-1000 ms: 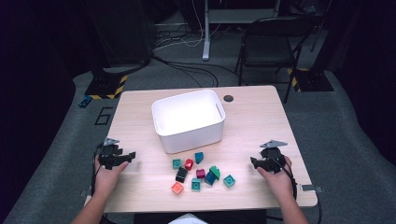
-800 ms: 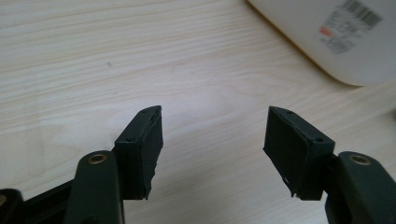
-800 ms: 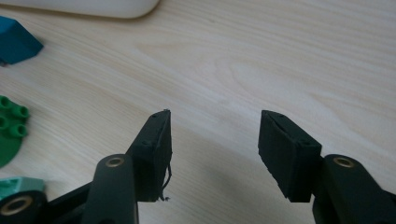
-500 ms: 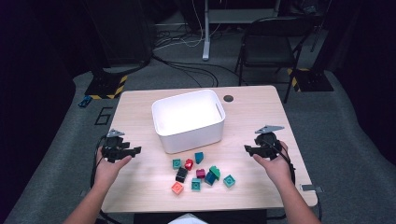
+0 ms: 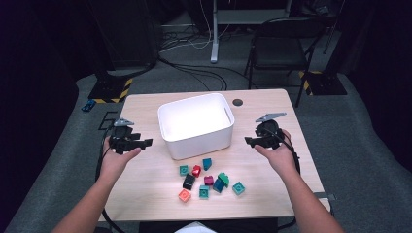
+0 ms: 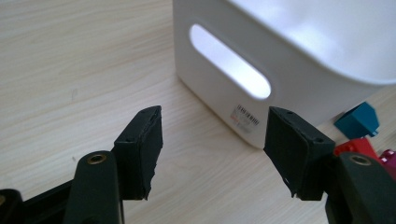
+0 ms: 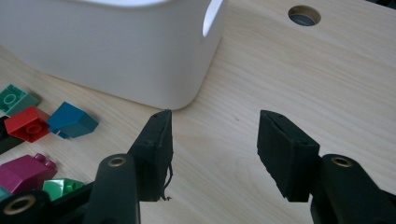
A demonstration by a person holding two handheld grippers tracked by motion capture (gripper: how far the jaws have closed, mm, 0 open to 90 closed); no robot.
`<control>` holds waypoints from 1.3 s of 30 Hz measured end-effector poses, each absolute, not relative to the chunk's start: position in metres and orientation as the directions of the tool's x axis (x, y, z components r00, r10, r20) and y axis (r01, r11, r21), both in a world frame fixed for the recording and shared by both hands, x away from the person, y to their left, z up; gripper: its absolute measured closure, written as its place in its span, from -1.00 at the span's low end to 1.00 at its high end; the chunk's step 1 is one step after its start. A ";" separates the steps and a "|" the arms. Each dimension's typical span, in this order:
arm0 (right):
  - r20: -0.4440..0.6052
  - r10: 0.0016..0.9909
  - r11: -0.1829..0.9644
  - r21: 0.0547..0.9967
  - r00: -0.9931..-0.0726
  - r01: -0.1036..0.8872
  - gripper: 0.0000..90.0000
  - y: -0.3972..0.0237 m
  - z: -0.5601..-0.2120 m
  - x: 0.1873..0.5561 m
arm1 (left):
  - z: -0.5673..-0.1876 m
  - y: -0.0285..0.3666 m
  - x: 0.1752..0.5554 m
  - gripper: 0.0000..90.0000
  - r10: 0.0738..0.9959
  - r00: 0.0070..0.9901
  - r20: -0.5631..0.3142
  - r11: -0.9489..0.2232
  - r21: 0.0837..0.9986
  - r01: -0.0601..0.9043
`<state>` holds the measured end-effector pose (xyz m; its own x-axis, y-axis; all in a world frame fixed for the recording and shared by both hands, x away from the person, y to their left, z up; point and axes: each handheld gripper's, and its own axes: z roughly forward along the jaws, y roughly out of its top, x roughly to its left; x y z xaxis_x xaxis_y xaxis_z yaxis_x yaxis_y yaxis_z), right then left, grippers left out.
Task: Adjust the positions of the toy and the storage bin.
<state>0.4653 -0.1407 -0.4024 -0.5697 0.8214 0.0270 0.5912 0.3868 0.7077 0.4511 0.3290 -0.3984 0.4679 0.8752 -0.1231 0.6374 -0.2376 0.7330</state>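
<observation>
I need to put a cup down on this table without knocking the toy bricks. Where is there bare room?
Bare wood lies left of the white bin, under the left claw, and right of it, toward the round hole. The front left corner of the table is free too. It is crowded in front of the bin, around the bricks.

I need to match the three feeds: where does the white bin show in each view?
High view: white bin at table centre, behind the blocks.
Left gripper view: upper right, its handle slot facing the camera.
Right gripper view: upper left, one corner near the jaws.
Shared landmark: blue block beside the bin.
</observation>
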 end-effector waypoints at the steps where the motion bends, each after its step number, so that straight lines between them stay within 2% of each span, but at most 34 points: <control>1: 0.027 0.821 0.387 0.708 -0.570 0.591 0.00 -0.141 -0.402 0.465 | -0.398 0.329 0.451 -0.20 0.875 0.468 -0.123 -0.238 0.733 0.637; 12: 0.031 0.802 0.408 0.700 -0.597 0.585 -0.02 -0.120 -0.370 0.489 | -0.373 0.313 0.463 -0.19 0.854 0.506 -0.120 -0.274 0.724 0.633; 18: 0.062 0.800 0.393 0.698 -0.597 0.598 -0.02 -0.113 -0.359 0.498 | -0.371 0.304 0.469 -0.17 0.847 0.517 -0.122 -0.287 0.714 0.638; 24: 0.040 0.787 0.428 0.684 -0.616 0.591 -0.05 -0.101 -0.352 0.508 | -0.370 0.297 0.478 -0.19 0.836 0.536 -0.118 -0.319 0.690 0.649; 27: 0.029 0.784 0.437 0.683 -0.619 0.586 -0.07 -0.097 -0.351 0.513 | -0.373 0.295 0.481 -0.28 0.840 0.527 -0.130 -0.308 0.684 0.661; 39: -0.021 0.786 0.494 0.622 -0.618 0.608 -0.07 -0.074 -0.371 0.533 | -0.383 0.284 0.486 -0.26 0.813 0.569 -0.125 -0.356 0.667 0.655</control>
